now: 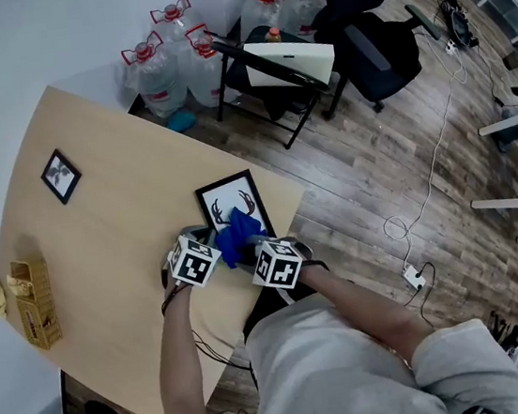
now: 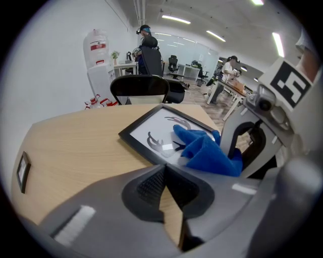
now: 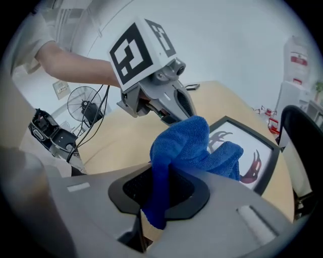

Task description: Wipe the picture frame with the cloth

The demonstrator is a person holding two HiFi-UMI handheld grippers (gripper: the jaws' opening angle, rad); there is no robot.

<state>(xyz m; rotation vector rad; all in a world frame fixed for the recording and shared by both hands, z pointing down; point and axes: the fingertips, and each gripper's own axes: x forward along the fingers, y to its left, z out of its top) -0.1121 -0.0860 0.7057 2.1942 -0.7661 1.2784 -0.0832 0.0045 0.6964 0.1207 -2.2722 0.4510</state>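
Right gripper (image 3: 157,201) pinches the blue cloth (image 3: 187,142), which rests on the near end of the picture frame (image 1: 230,200) lying flat just ahead, long axis running away; left gripper (image 2: 164,194) jaws together, empty.

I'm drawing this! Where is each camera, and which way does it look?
Head view: on the person's head, looking steeply down at the table; the arms show.
Left gripper view: on the left gripper, looking along its shut jaws toward the picture frame; the right gripper shows.
Right gripper view: on the right gripper, jaws shut on the cloth; the left forearm shows.
Both gripper views share picture frame and cloth.
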